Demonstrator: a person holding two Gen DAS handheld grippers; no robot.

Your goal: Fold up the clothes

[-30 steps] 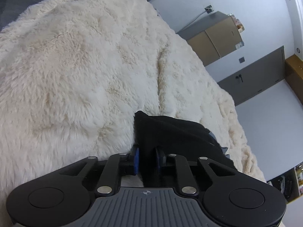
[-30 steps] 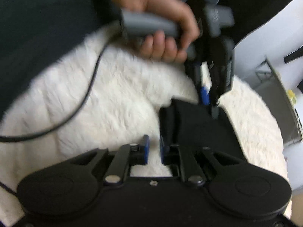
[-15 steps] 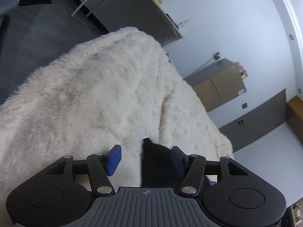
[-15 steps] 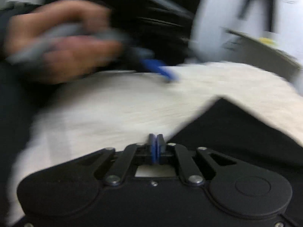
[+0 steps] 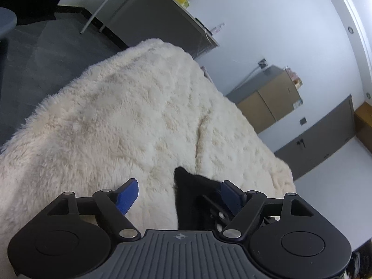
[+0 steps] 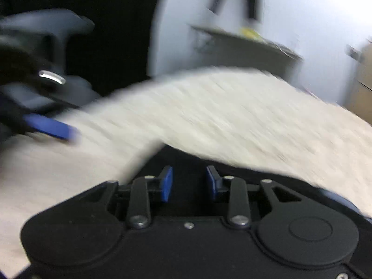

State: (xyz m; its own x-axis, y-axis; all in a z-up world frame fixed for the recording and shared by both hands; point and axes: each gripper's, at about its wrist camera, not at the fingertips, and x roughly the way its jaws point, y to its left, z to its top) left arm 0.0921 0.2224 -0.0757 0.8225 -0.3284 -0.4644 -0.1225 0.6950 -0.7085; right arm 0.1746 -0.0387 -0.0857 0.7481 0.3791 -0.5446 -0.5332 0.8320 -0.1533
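A folded black garment [image 5: 193, 193] lies on a cream fluffy blanket [image 5: 130, 121]. In the left wrist view my left gripper [image 5: 179, 194] is open, its blue pads spread wide on either side of the garment's near corner, and it holds nothing. The right wrist view is motion-blurred. There my right gripper [image 6: 189, 182] is open, its pads apart over the dark garment [image 6: 186, 157], gripping nothing. The left gripper's blue fingertip [image 6: 51, 125] shows at that view's left edge, above the blanket [image 6: 232, 111].
Beyond the blanket stands a grey table [image 5: 162, 7] with a yellow item on it. A brown cardboard box [image 5: 269, 102] and grey cabinet doors [image 5: 325, 144] line the white wall. Dark grey floor [image 5: 46, 58] lies to the left.
My left gripper opened, let go of the black garment and drew back. My right gripper closed half a second ago and has opened again while swinging quickly over the garment.
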